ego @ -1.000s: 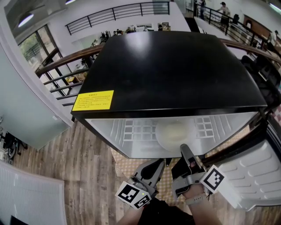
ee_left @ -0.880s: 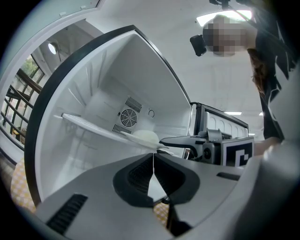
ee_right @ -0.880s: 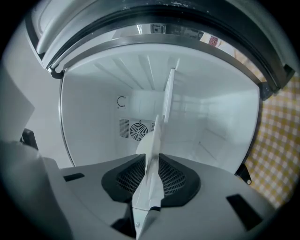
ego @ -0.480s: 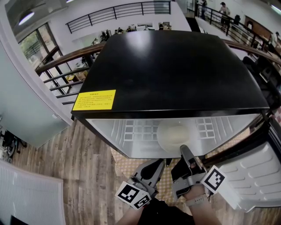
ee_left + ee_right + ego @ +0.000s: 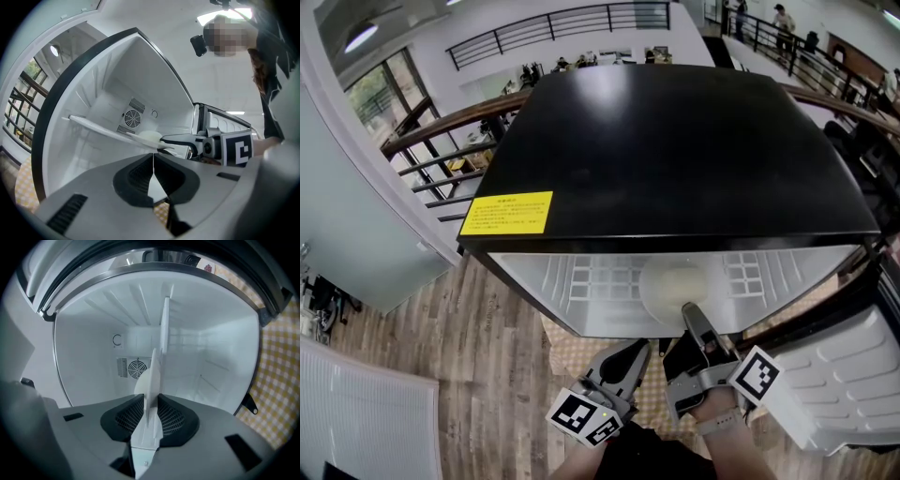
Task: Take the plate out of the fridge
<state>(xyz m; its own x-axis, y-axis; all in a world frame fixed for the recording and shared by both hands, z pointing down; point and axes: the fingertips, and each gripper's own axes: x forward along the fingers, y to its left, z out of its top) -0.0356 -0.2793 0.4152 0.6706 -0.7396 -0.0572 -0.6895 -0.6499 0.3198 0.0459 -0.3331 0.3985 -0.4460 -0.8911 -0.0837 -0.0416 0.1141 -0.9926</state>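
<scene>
While right gripper (image 5: 151,414) clamps the plate (image 5: 149,380) (edge-on), left gripper (image 5: 153,161) jaws touch.

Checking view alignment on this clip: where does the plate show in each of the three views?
Head view: plate low centre, inside the fridge opening.
Left gripper view: plate centre, edge-on.
Right gripper view: plate centre, edge-on between its jaws.
Shared landmark: the right gripper, shut on its rim.

Plate (image 5: 677,287) on shelf (image 5: 591,281) in fridge (image 5: 675,141); right gripper (image 5: 692,315) at its front rim, left gripper (image 5: 639,351) beside, outside.
</scene>
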